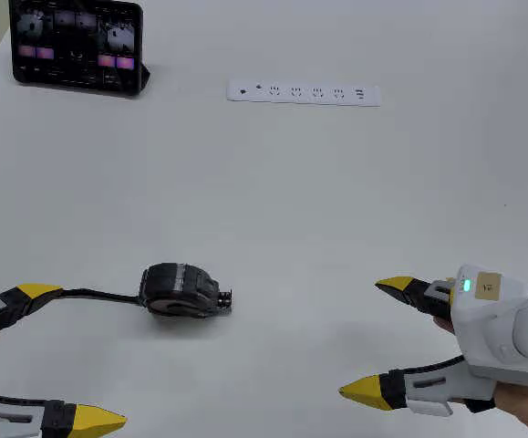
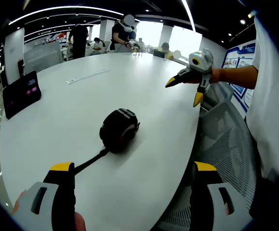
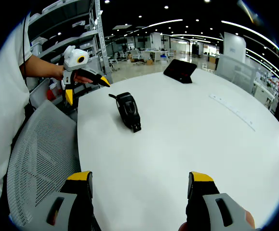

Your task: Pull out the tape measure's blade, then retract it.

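tape measure (image 1: 180, 290): on tabletop (image 1: 291, 201), 9 o'clock from your right tool (image 1: 359, 338)
left tool (image 1: 86, 356): wide, empty
right tool: wide, empty

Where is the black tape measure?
In the head view, the black round tape measure lies on the white table, lower left, right of the open left claw.

Bright, even ceiling light falls on the white table (image 1: 273, 182); shadows are faint; gripper views bend at the edges.
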Demonstrator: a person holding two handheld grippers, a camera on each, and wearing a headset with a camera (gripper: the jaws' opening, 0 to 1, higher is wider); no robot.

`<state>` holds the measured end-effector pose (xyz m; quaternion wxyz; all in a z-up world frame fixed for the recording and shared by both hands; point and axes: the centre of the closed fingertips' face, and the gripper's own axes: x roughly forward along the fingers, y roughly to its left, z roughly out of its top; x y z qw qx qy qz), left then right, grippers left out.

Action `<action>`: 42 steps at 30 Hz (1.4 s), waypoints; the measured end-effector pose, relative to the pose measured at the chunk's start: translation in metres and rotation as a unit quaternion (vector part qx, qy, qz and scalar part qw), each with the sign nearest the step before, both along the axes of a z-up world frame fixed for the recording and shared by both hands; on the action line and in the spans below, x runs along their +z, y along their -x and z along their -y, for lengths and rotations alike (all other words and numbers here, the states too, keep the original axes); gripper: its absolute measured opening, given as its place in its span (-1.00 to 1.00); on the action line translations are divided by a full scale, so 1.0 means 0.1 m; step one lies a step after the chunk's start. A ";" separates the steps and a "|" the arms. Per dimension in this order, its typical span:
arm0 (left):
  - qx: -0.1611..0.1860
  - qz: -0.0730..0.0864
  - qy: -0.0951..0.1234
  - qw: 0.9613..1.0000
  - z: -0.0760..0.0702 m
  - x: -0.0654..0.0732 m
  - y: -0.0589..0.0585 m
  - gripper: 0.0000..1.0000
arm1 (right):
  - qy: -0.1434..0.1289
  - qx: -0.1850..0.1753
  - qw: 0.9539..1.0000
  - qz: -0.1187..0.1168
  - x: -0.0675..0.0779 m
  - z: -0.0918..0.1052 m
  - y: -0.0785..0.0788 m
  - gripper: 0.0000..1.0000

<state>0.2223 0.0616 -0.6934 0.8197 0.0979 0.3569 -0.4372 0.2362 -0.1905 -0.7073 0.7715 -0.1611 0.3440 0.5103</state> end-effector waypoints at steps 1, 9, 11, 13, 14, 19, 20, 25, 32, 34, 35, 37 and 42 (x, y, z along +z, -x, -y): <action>0.000 0.000 0.000 1.000 0.00 0.00 0.00 0.98 | 0.000 0.000 1.000 0.000 0.00 0.00 0.00 0.60; -0.002 -0.001 -0.001 1.000 0.00 -0.01 0.00 0.98 | 0.000 -0.001 1.000 0.008 0.00 0.00 -0.02 0.63; -0.002 -0.002 0.000 1.000 0.00 -0.01 0.00 0.98 | 0.000 0.000 1.000 0.008 0.00 -0.01 -0.03 0.64; -0.001 0.000 -0.003 1.000 -0.01 -0.01 -0.01 0.98 | 0.001 0.000 1.000 0.010 0.00 -0.01 -0.03 0.65; -0.001 0.000 -0.003 1.000 -0.01 -0.01 -0.01 0.98 | 0.001 -0.001 1.000 0.011 0.00 -0.01 -0.03 0.65; 0.004 0.006 -0.003 1.000 -0.03 0.00 -0.05 0.98 | 0.000 -0.006 1.000 0.013 0.00 -0.01 -0.04 0.65; 0.005 0.006 -0.006 1.000 -0.03 -0.01 -0.05 0.97 | 0.000 -0.007 1.000 0.011 0.00 -0.01 -0.04 0.63; 0.003 0.005 -0.010 1.000 -0.03 -0.05 -0.07 0.92 | 0.008 -0.003 1.000 0.008 -0.03 0.00 -0.03 0.51; -0.002 0.008 -0.004 1.000 -0.01 -0.03 -0.10 0.88 | 0.007 -0.004 1.000 0.010 -0.03 0.01 -0.05 0.52; -0.003 0.010 -0.005 1.000 -0.01 -0.03 -0.10 0.90 | 0.008 -0.003 1.000 0.010 -0.03 0.02 -0.05 0.53; -0.004 0.010 -0.006 1.000 -0.01 -0.04 -0.11 0.91 | 0.009 -0.003 1.000 0.011 -0.04 0.02 -0.05 0.53; -0.007 0.011 -0.007 1.000 -0.01 -0.04 -0.12 0.91 | 0.008 -0.001 1.000 0.011 -0.03 0.01 -0.06 0.53; -0.015 0.013 -0.010 1.000 0.02 -0.04 -0.17 0.91 | 0.005 0.005 1.000 0.012 -0.03 -0.03 -0.09 0.53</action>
